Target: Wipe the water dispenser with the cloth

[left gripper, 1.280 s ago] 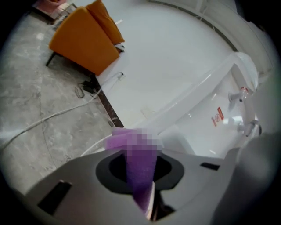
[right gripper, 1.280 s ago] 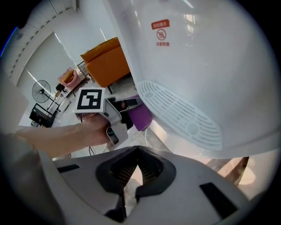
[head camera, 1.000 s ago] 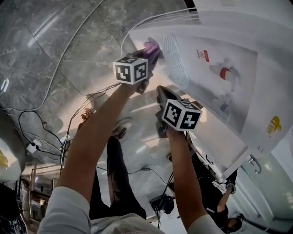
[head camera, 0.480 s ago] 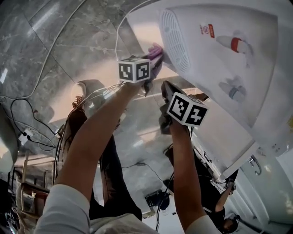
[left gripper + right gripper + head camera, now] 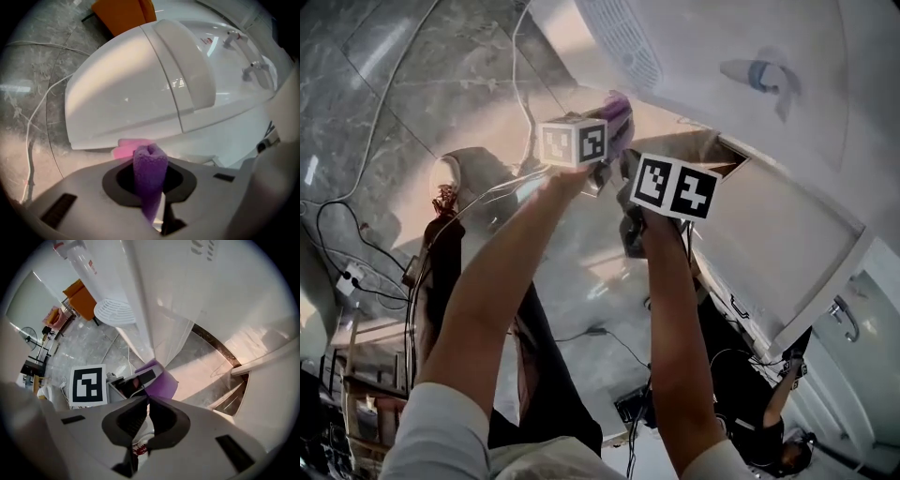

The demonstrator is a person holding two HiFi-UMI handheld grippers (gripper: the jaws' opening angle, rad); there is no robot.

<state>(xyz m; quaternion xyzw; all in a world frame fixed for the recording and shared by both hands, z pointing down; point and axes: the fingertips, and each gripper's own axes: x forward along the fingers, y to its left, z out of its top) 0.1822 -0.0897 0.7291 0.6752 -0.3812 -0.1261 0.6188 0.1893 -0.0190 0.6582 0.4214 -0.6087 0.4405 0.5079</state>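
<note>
Cloth [image 5: 150, 171], purple and bunched into a thick roll, stands clamped between the jaws of the left gripper [image 5: 150, 161], its top poking up past the fingertips with a paler pink fold at about 10 o'clock from it. Just beyond it, toward 12 o'clock, the white water dispenser [image 5: 126, 93] fills that gripper's view, with its two taps [image 5: 253, 70] far out at 2 o'clock. The cloth's top sits close under the dispenser's lower edge, and whether it touches cannot be told. In the head view the left gripper's marker cube [image 5: 574, 142] lies at centre, the cloth showing at 1 o'clock from it against the dispenser's white shell. The right gripper [image 5: 147, 401] has its jaws pressed together with nothing between them; it hangs beside the left one, its own marker cube [image 5: 675, 187] at 4 o'clock from the left cube. From the right gripper's camera the cloth shows just past the tips at 1 o'clock. Grey marble floor [image 5: 422, 84] with loose cables [image 5: 356, 234] spreads toward 9 o'clock.
</note>
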